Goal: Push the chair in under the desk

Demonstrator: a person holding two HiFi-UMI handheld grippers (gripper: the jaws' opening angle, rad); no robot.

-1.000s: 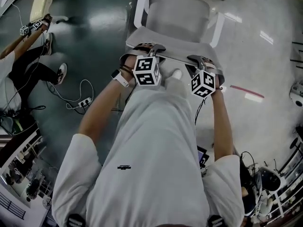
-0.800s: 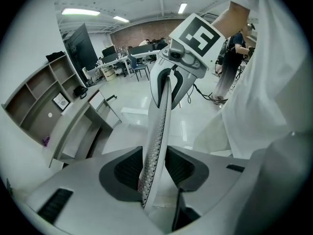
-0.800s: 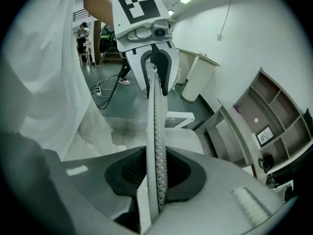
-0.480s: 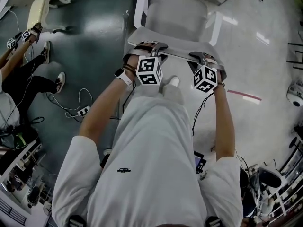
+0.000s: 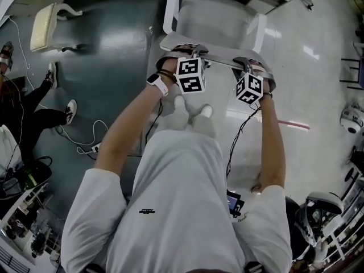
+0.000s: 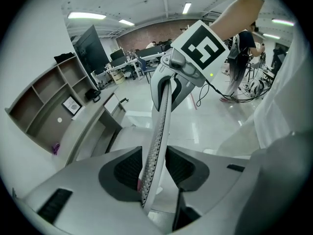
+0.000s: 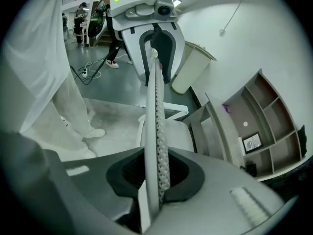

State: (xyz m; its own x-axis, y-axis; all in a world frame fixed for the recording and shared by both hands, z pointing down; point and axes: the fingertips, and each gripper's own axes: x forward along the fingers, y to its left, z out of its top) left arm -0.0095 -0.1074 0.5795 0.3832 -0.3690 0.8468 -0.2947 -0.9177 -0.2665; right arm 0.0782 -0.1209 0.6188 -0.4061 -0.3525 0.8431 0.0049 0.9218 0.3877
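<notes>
The pale grey office chair (image 5: 213,16) stands in front of me, seat and armrests toward the top of the head view. Both grippers clamp the top edge of its mesh backrest (image 5: 219,57). My left gripper (image 5: 181,51) holds the left part, and the mesh edge (image 6: 159,126) runs between its pads (image 6: 154,168); these jaws have just been opening slightly, with the pads still on the mesh. My right gripper (image 5: 250,63) holds the right part, its jaws (image 7: 155,173) just closing tighter on the backrest (image 7: 157,111). The desk (image 6: 85,126) lies beyond the chair.
Wall shelves (image 6: 44,97) stand over the desk. A second pale chair (image 5: 45,21) and a seated person's legs (image 5: 34,101) are at the left. A power strip with cables (image 5: 94,148) lies on the dark floor. A red strip (image 5: 290,123) marks the light floor at right.
The chair and both grippers have moved toward the top of the head view, away from my body. My feet have stepped forward after them. Both grippers stay on the backrest.
</notes>
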